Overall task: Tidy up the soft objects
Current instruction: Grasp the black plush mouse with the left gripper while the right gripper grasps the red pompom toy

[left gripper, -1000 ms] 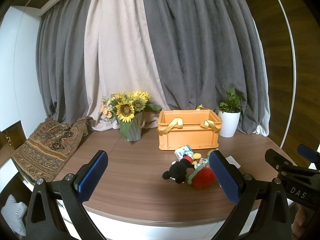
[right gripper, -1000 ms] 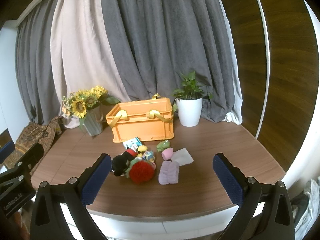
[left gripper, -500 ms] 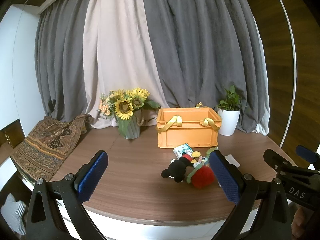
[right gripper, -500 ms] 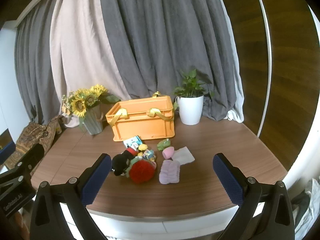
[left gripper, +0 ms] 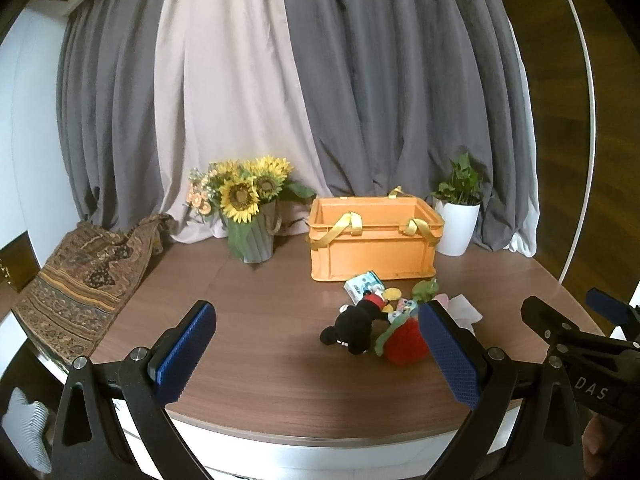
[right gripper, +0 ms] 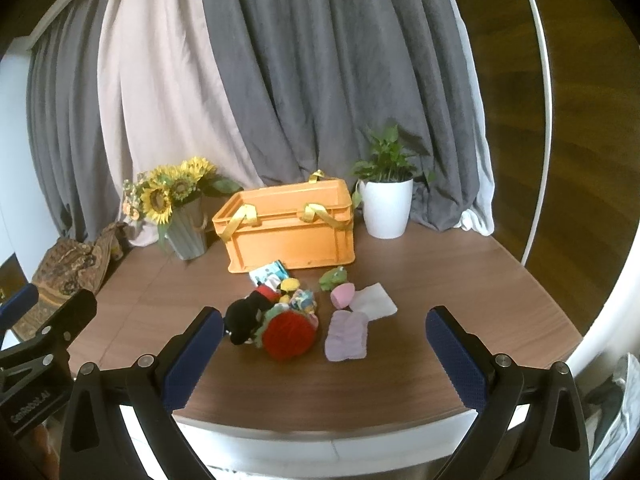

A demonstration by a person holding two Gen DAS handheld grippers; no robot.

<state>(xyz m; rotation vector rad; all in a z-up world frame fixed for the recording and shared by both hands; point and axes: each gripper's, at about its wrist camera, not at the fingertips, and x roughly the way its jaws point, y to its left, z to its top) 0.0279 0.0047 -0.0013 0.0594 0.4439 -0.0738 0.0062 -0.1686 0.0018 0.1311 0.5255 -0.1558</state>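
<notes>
Since a second ago both cameras have drifted slightly, so the toys sit a little higher in each view; nothing on the table has shifted. The pile of soft toys (right gripper: 276, 316) lies on the table (right gripper: 440, 280) just in front of the orange crate (right gripper: 288, 232): a black mouse doll (right gripper: 244, 314) touching a red plush (right gripper: 288, 332), a green frog (right gripper: 333, 278), a pink lump (right gripper: 343, 295), a white cloth (right gripper: 374, 300) and a lilac cloth (right gripper: 347, 336) beside them. The left gripper (left gripper: 316, 356) and right gripper (right gripper: 324, 356) both hang with jaws spread wide, holding nothing. Sunflowers (right gripper: 168, 196) stand left of the crate, a potted plant (right gripper: 386, 204) right.
</notes>
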